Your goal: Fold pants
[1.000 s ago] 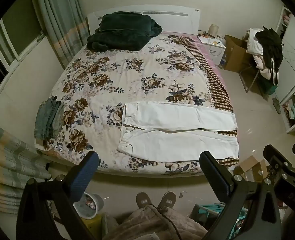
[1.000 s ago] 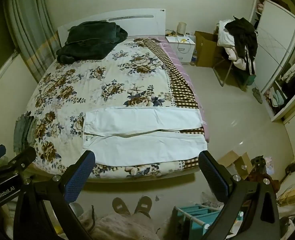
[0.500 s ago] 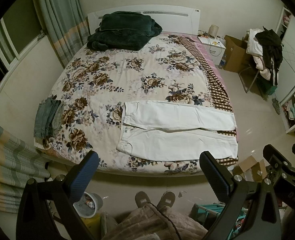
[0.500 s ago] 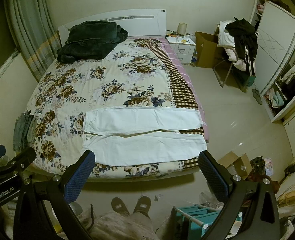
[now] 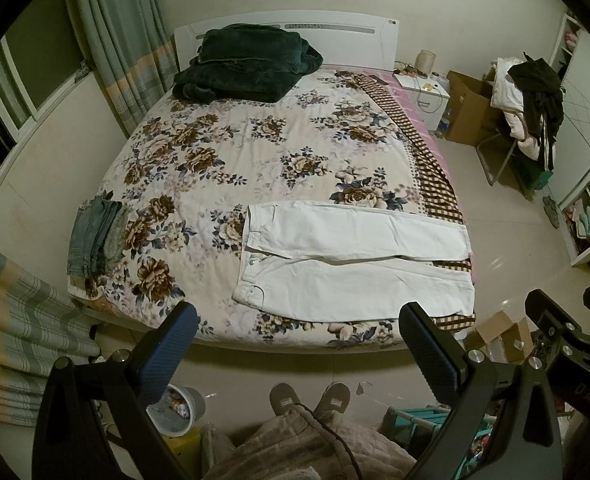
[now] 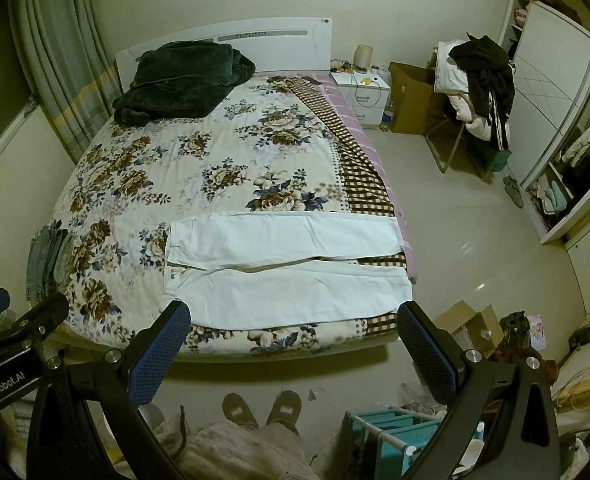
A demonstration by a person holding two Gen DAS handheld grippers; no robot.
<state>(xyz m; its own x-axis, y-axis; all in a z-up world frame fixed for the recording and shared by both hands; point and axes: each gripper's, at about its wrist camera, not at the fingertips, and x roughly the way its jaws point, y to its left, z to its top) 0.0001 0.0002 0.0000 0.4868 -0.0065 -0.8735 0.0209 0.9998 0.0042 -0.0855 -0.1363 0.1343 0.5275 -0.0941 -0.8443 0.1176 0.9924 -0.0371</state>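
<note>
One pair of white pants (image 5: 351,268) lies flat near the foot edge of the floral-quilted bed (image 5: 215,152) in my left wrist view, waistband toward my left and both legs stretched to the right, their hems reaching the checkered border at the bed's side. My left gripper (image 5: 295,344) hangs above the floor short of the bed, its two blue-padded fingers (image 5: 169,354) spread wide with nothing between them. I judge the cloth light and limp but fairly sturdy, like denim, so it should hold a crease yet sag wherever I don't support it; the waistband corner and the hem corners look like the best pinch points. Also here I count one small stack of folded grey-blue garments (image 5: 95,236) at the bed's left edge and one dark green blanket (image 5: 247,64) heaped by the headboard. From my right wrist view I see the same single pair, the near leg just beyond my fingertips, two legs side by side with a narrow gap opening toward the hems. My right gripper (image 6: 295,340) is likewise spread apart and empty, well short of touching fabric. I also count one cardboard box (image 6: 411,96) beside one white nightstand (image 6: 363,92), and my two slippered feet (image 6: 261,404) below.
</note>
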